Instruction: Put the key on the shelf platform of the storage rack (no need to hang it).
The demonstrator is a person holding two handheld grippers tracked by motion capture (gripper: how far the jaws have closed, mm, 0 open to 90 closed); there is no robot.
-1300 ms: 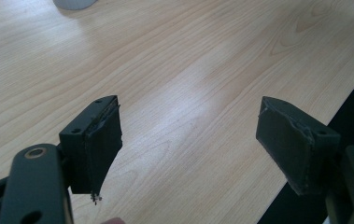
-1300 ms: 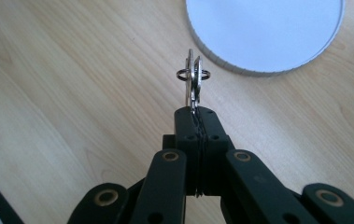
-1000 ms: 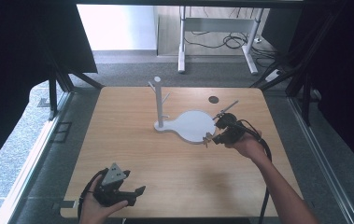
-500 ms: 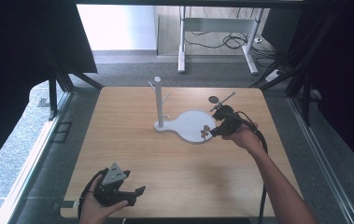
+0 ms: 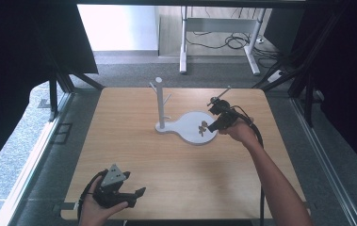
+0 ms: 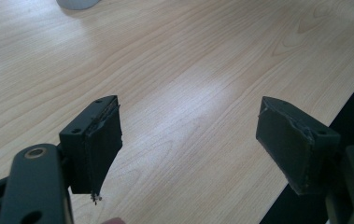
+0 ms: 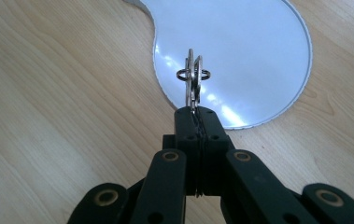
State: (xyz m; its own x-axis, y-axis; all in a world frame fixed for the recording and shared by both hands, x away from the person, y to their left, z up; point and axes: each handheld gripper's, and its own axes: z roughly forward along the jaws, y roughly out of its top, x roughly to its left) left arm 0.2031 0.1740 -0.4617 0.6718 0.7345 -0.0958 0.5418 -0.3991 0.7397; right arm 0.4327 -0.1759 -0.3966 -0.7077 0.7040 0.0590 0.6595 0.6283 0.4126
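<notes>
Keys: a small bunch of flat silvery metal keys on a thin dark ring, seen edge-on in the right gripper view, with the ring sticking out on both sides of the blades.
Where the keys were: held over the round plate of the white stand, toward its edge on the person's side; whether they touched the plate could not be told. In the high view the keys showed as a small dark cluster against the white.
Right tongs: jaws pressed together on the lower ends of the keys, so the bunch stuck out beyond the tips. In the high view the right tongs sat at the right edge of the stand's plate.
Left tongs: jaws wide apart with nothing between them, over bare wood; in the high view the left tongs were well apart from the stand, at the near edge of the table.
Stand: a white upright post with short pegs rose from the narrow end of its flat base.
</notes>
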